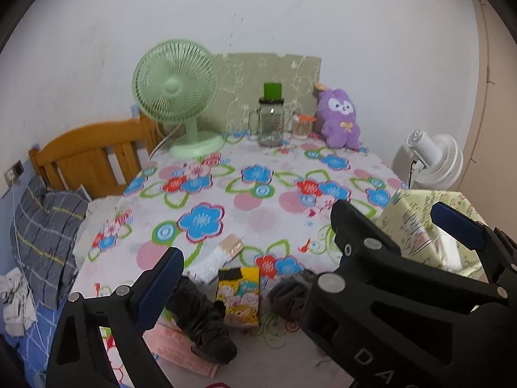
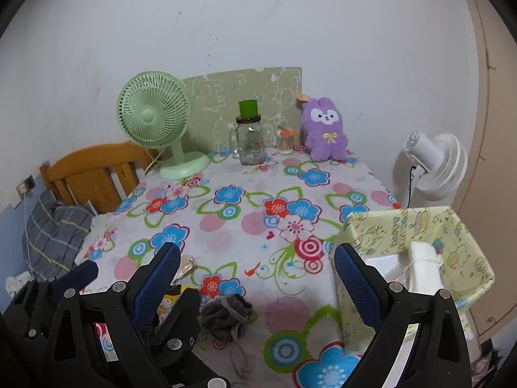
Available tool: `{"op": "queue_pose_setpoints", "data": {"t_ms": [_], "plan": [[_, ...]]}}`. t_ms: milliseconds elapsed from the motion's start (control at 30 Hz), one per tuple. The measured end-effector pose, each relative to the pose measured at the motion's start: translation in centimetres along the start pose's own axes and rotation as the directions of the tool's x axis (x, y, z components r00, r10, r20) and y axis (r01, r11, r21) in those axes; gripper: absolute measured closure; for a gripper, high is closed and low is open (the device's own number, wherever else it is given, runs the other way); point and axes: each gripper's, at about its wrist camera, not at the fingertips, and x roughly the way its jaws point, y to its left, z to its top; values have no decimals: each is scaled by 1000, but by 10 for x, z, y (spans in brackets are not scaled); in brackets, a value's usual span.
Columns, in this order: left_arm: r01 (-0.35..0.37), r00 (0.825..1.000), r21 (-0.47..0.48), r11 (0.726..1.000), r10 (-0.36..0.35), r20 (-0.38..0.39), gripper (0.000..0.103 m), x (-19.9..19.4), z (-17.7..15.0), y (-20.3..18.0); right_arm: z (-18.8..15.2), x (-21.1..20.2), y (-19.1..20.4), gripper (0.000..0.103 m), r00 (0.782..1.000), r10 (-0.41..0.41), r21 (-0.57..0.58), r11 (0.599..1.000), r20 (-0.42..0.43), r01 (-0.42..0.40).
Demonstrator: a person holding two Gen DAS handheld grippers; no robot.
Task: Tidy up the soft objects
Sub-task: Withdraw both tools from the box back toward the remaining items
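Observation:
Soft items lie at the near edge of the floral table (image 1: 226, 190): a black crumpled cloth (image 1: 203, 323), a yellow cartoon-print sock (image 1: 240, 294), a white sock with a beige cuff (image 1: 213, 258) and a grey bundle (image 2: 226, 315), which also shows in the left wrist view (image 1: 287, 294). A pale yellow fabric bin (image 2: 416, 258) stands at the right with a white folded item (image 2: 423, 268) inside. My left gripper (image 1: 248, 258) is open above the socks. My right gripper (image 2: 258, 271) is open between the grey bundle and the bin. A purple plush (image 2: 324, 129) sits at the back.
A green fan (image 2: 155, 119), a glass jar with a green lid (image 2: 250, 139), a small cup (image 2: 286, 140) and a green board (image 2: 242, 103) stand along the wall. A white fan (image 2: 436, 165) stands right of the table. A wooden bed frame (image 2: 93, 174) and grey pillow (image 2: 55, 229) lie left.

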Motion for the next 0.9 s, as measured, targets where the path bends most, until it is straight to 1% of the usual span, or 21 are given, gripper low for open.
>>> {"op": "queue_pose_setpoints", "data": {"t_ms": [167,367,533,700,900], "plan": [[-34,999,-11,999,34,-16,7,8,-12,7,-10,12,7,5,1000,10,-4,1000,-18,-10],[-48,999,-42,998,47,-22,7,13,-24,15,-23,21,14,5,999,23,-17,1000,-47,-24],[-76,996,-58,995,73,-40,8,16,-34,21,-33,26,19,5,998,26,-32,999,-59,-28],[-115,992,-73,991,112,-50,11,21,-44,27,-43,31,25,5,997,34,-38,999,-76,-37],[-140,987,-89,986,131,-98,17,32,-57,37,-57,42,32,5,993,32,-56,998,-112,-38]]}}
